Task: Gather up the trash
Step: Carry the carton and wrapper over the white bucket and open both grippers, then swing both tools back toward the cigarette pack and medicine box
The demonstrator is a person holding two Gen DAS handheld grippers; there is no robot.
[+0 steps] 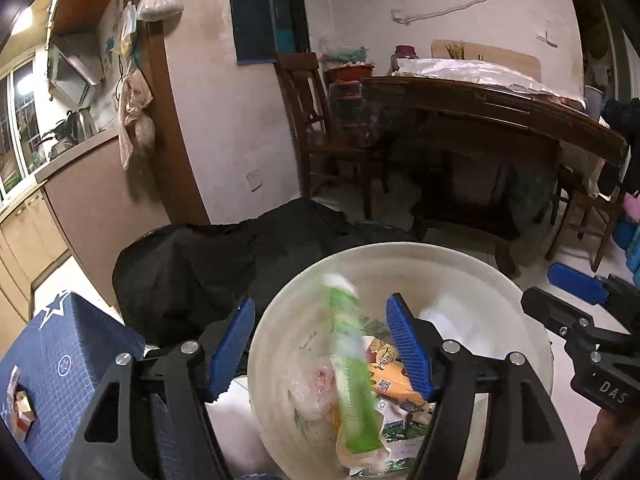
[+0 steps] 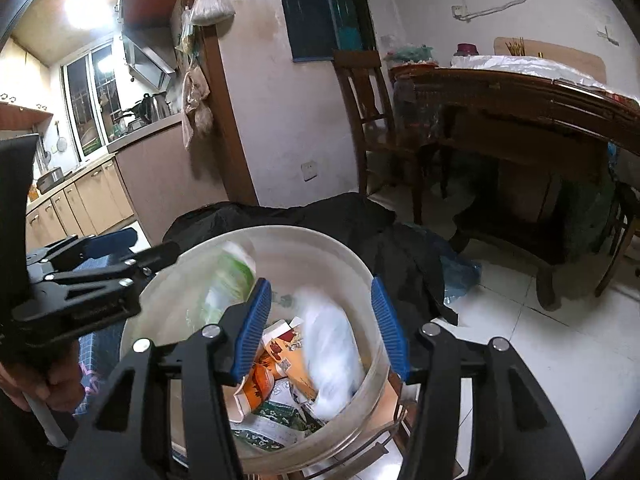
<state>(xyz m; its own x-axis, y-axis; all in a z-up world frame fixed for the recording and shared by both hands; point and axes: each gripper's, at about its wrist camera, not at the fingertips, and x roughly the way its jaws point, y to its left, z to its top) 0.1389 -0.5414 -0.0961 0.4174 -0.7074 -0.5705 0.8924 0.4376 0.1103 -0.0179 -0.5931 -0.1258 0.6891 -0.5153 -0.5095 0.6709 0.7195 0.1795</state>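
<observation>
A white bucket stands below both grippers and holds paper cartons, wrappers and plastic scraps. In the left wrist view my left gripper is open over the bucket. A blurred green and white wrapper hangs loose between its blue pads, touching neither. In the right wrist view my right gripper is open too, with a blurred white crumpled piece loose between its pads, over the trash. The green wrapper shows at the bucket's left wall. Each view also catches the other gripper: the right gripper and the left gripper.
A black bag or cloth is heaped behind the bucket. A blue patterned box stands to its left and a blue plastic bag lies on the tiled floor. A wooden table and chair stand beyond. A hand holds the left gripper.
</observation>
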